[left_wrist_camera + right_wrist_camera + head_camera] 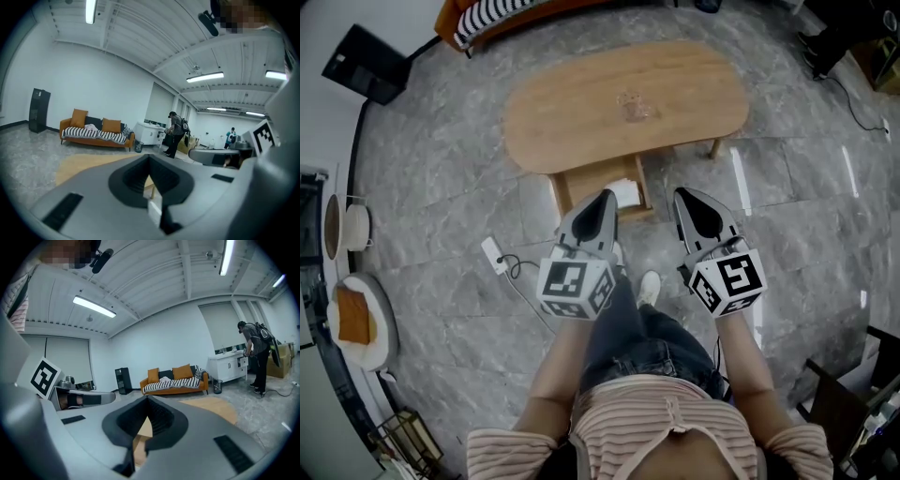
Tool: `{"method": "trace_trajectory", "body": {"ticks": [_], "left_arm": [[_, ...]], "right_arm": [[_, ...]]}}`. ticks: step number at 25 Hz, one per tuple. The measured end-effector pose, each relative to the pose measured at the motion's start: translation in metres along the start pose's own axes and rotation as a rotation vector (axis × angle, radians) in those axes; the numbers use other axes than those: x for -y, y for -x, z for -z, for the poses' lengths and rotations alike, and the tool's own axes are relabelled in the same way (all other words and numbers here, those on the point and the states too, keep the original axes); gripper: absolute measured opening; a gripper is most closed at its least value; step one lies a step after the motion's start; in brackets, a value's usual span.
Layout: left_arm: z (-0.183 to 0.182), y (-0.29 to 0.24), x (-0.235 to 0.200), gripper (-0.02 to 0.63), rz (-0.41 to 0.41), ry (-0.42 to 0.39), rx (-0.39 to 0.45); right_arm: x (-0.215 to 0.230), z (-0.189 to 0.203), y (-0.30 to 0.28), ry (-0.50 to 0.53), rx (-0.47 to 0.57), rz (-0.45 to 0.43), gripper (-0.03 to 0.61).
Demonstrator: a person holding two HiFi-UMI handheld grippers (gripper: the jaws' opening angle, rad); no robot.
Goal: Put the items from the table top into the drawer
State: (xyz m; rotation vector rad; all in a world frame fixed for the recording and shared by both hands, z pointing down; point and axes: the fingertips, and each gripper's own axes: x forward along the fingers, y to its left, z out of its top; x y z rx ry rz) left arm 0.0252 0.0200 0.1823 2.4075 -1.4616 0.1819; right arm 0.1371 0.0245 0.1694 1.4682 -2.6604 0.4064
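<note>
Office-type lab w/ sofa (176, 384), strip lights (93, 307), cabinets (227, 369).

Matt wood table (572, 112), glossy grey floor (441, 225) (stone-look, w/ veins)

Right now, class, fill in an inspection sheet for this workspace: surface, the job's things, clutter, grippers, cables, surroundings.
Surface: oval wooden table, mostly bare.
Job's things: one small clear item on the table top, too faint to name; drawer under the table stands open, with something white inside.
Clutter: nothing seen on the table.
Grippers: left gripper and right gripper held in front of the table, jaws shut, empty.
Cables: power strip with its cable on the floor.
Surroundings: grey stone floor; orange sofa; black unit.
</note>
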Motion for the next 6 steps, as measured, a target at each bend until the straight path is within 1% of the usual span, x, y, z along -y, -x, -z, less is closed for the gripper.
{"method": "trace_trajectory", "body": {"ticks": [6], "left_arm": [[-0.019,0.02,0.016,0.014,-0.004,-0.037,0.011]], "right_arm": [[-0.006,-0.033,0.025,0.013,0.05,0.004,0.0]]}}
